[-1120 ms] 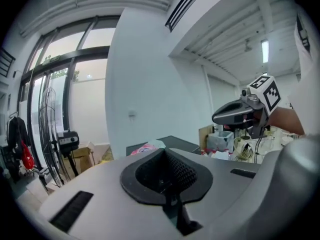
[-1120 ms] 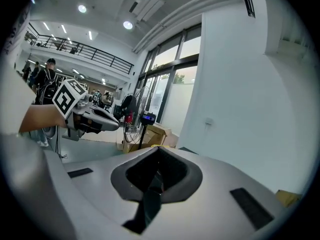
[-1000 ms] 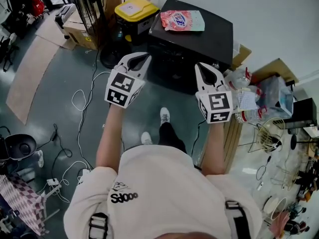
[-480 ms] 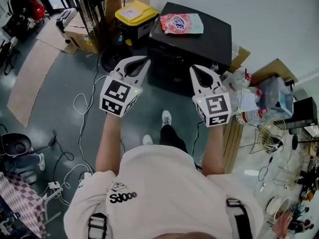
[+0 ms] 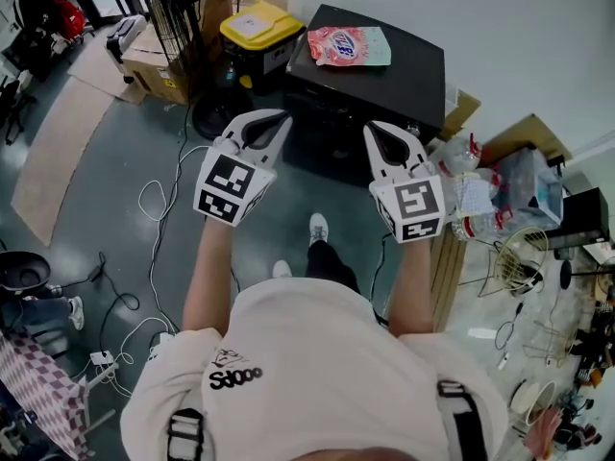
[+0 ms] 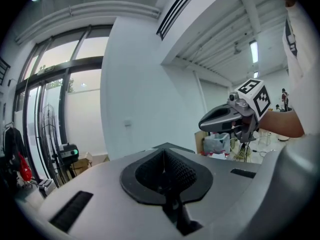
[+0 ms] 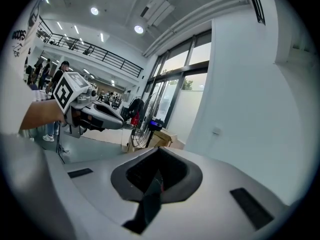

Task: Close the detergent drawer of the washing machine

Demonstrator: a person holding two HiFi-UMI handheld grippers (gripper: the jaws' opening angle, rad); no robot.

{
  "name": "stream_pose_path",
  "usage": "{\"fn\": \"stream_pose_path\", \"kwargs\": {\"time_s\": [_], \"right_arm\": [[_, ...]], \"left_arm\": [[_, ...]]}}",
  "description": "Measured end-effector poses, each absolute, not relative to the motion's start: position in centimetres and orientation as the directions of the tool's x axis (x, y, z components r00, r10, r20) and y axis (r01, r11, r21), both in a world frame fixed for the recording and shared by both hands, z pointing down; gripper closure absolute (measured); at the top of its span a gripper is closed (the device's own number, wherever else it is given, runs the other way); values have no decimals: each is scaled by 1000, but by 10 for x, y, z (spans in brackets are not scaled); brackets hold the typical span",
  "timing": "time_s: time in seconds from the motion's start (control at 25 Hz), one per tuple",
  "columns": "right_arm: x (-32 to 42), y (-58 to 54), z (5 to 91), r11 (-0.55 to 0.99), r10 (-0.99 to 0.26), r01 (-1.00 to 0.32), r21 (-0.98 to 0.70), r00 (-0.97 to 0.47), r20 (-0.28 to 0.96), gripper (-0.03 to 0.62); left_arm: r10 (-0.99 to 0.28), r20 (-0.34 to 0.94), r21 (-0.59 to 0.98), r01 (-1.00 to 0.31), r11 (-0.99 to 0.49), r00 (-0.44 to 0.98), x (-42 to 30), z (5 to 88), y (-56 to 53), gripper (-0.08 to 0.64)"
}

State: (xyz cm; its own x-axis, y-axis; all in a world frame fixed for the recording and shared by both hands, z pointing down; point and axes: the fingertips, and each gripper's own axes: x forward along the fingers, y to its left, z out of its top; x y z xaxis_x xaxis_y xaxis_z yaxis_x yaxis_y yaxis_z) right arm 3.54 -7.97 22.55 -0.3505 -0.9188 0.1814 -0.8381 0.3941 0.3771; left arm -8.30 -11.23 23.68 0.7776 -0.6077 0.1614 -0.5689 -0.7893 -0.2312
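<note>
Tongs count: two grey two-jaw tongs, left gripper and right gripper, each with one black-and-white marker cube at its rear.
Machine count: one black box-shaped washing machine, set against the white wall.
Pouch count: one pink-and-teal plastic pouch, flat on the machine's top, near its far left corner.
Shoe count: two white shoes on the grey floor, between the forearms.
Cable count: white floor cables in loose loops at left, too tangled to count.
Task's thing: detergent drawer not distinguishable on the machine's dark front, neither from the head view nor from either gripper view.
Box: one brown cardboard box at far left; contents not readable.
Bin: one black bin with a yellow lid, just left of the machine; lid down, contents hidden.
Bag: one clear plastic bag at right, beyond the right forearm; things inside too blurred to name.
Basket: one pale wire basket on the floor at far right; contents unclear.
Left hand: bare forearm stretched forward, tongs close to level, tip over the machine's left front corner in the head view; touching or apart not readable; jaws pressed together, nothing between them.
Right hand: bare forearm stretched forward, side by side with the left and well apart from it, tip over the machine's front edge; jaws closed together, nothing held.
</note>
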Motion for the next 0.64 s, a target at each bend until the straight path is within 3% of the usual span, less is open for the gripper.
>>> {"fn": "stream_pose_path", "kwargs": {"time_s": [0.64], "right_arm": [[29, -87, 224, 400, -916, -840, 366, -361, 173, 597]], "left_arm": [[-607, 158, -231, -568, -790, 779, -87, 241, -118, 541]]}}
